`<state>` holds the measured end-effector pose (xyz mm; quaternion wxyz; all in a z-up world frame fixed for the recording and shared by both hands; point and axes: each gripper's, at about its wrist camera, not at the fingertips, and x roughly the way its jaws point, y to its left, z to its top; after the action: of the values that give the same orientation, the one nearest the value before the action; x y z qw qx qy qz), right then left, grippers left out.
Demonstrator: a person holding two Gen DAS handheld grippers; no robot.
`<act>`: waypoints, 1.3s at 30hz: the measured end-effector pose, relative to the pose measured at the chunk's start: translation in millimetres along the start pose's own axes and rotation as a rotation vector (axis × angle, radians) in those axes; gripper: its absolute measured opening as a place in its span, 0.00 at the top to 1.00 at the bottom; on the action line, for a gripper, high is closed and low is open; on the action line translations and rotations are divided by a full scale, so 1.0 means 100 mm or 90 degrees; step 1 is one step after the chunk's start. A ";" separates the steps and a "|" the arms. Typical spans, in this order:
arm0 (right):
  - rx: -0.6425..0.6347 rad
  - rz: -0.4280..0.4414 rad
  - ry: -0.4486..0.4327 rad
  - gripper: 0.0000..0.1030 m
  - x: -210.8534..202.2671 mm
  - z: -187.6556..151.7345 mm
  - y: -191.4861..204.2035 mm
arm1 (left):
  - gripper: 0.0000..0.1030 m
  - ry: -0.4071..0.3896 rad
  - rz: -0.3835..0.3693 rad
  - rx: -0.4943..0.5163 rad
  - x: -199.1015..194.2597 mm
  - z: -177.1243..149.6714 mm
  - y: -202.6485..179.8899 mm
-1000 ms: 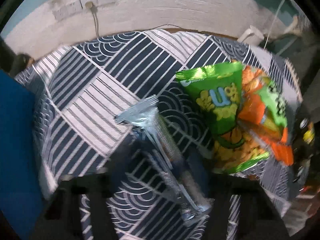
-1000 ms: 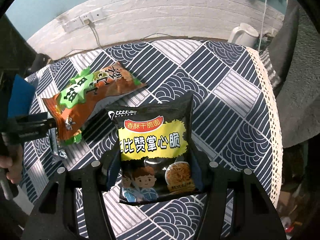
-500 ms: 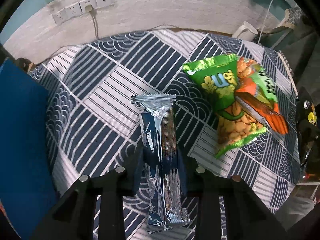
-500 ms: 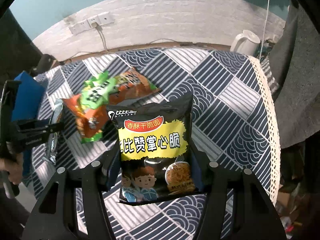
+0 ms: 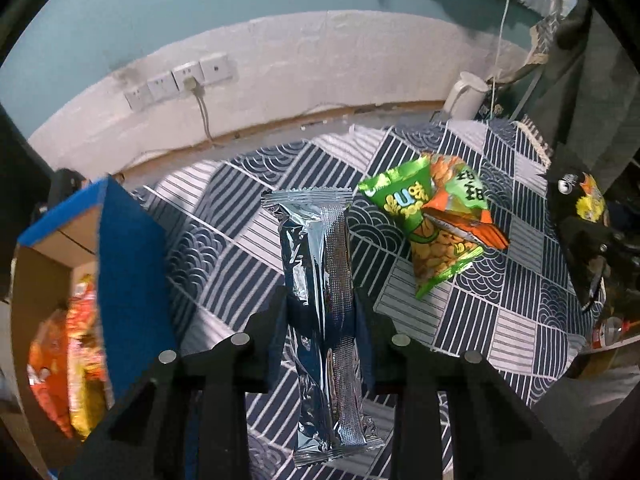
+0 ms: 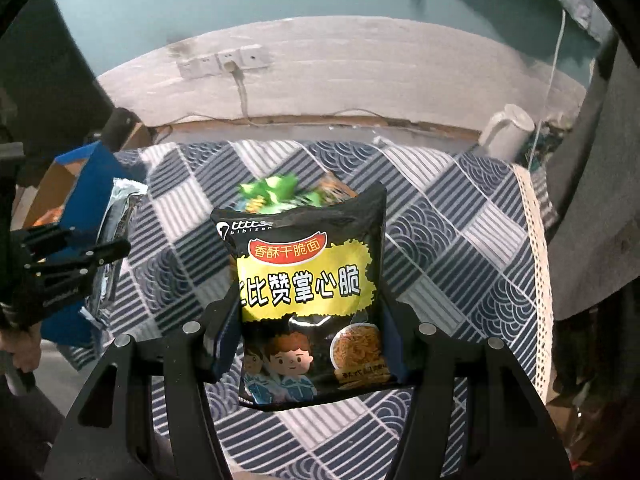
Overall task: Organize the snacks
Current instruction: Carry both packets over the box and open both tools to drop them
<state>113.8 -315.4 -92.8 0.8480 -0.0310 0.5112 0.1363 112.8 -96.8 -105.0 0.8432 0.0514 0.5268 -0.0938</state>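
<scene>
Snacks fill both views, and we start with the left wrist view: our left gripper (image 5: 320, 316) is clamped on a long silver packet (image 5: 320, 304), which stands up between the two fingers with its crimped top edge toward the wall. The jaws have just been closing, and the packet sits squeezed between them. Beneath it lies the patterned tablecloth (image 5: 240, 216), dark blue with white stripes and wave shapes. To the right on the cloth we see a green bag (image 5: 424, 240) of nuts with an orange bag (image 5: 460, 204) lying across it, the two touching. At the left edge stands a blue cardboard box (image 5: 128, 264), open at the top, with orange and yellow bags (image 5: 68, 360) inside. A white kettle (image 5: 466, 94) sits at the far side of the table near the wall sockets (image 5: 180, 80). In the right wrist view, our right gripper (image 6: 308, 328) is clamped on a black bag (image 6: 308, 288) with a yellow label, held upright between the fingers above the cloth (image 6: 460, 240). Behind its top edge the green bag (image 6: 272, 190) shows, blurred. At the left we see the left gripper (image 6: 104, 252) with the silver packet (image 6: 116, 232) in it, just beside the blue box (image 6: 92, 184), and a hand (image 6: 20, 348) on its handle. The kettle (image 6: 508, 132) stands at the far right corner.
</scene>
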 end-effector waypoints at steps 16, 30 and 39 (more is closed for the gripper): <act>-0.085 0.037 -0.041 0.43 -0.26 0.30 0.90 | 0.69 -0.079 0.050 -0.005 -0.78 -0.28 0.56; -0.164 0.088 -0.035 0.43 -0.18 0.51 1.81 | 0.69 -0.120 0.112 -0.045 -1.10 -0.54 1.25; -0.221 0.116 -0.020 0.43 -0.01 0.62 2.49 | 0.69 -0.109 0.126 -0.088 -1.08 -0.70 1.71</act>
<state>101.0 -64.6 -40.8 0.8221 -0.1283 0.4674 0.2988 41.2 95.0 -40.6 0.8918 0.0367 0.4504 0.0218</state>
